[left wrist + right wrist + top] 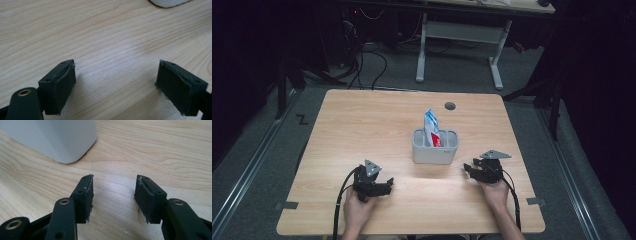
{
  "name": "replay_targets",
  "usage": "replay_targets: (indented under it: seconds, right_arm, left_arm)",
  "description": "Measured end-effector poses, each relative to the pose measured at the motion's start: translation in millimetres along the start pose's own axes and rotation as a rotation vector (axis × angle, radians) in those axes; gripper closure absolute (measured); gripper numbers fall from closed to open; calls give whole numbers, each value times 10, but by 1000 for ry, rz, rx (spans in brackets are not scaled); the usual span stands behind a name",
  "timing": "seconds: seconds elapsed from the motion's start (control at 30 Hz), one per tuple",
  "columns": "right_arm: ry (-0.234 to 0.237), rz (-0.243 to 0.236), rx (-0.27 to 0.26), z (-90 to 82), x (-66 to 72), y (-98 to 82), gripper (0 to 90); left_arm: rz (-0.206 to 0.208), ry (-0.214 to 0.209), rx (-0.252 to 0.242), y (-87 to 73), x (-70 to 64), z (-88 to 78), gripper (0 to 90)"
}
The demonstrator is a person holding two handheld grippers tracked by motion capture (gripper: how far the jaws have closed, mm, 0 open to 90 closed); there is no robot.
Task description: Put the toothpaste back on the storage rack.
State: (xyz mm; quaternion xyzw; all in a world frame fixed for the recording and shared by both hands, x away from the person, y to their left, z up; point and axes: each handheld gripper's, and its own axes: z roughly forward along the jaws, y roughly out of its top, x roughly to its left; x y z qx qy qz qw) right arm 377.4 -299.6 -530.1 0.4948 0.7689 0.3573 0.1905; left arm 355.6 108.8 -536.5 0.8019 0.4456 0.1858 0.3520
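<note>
Both grippers rest low on the pale wooden table [362, 125], jaws spread and empty: my left gripper [116, 86] over bare wood, my right gripper [113, 197] just beside the grey plastic two-compartment caddy [435, 147] at mid-table. A blue, white and red soft pouch [432, 127] stands upright in the caddy. I judge the pouch light, crinkly and easily crushed, so I'd pinch its upper edge above the rim. The caddy looks stiff, smooth and likely to slide.
</note>
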Motion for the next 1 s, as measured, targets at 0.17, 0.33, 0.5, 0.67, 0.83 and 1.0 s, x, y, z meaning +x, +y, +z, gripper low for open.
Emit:
replay_targets:
  seconds: [0.17, 0.33, 0.5, 0.67, 0.83, 1.0]
  right_arm:
    - [-30, -43, 6, 10, 44, 1, 485]
    - [-46, -65, 9, 16, 69, 0, 481]
    - [-47, -65, 9, 16, 74, 0, 476]
    - [-44, -70, 10, 17, 74, 0, 465]
    - [-42, -69, 11, 17, 75, 0, 461]
    - [-38, -72, 12, 17, 75, 0, 454]
  left_arm:
    - [0, 0, 0, 0, 0, 0, 162]
    - [0, 0, 0, 0, 0, 0, 162]
    - [0, 0, 0, 0, 0, -1, 162]
    - [0, 0, 0, -1, 0, -2, 162]
    - [-1, 0, 1, -1, 0, -2, 162]
    - [0, 1, 0, -1, 0, -1, 162]
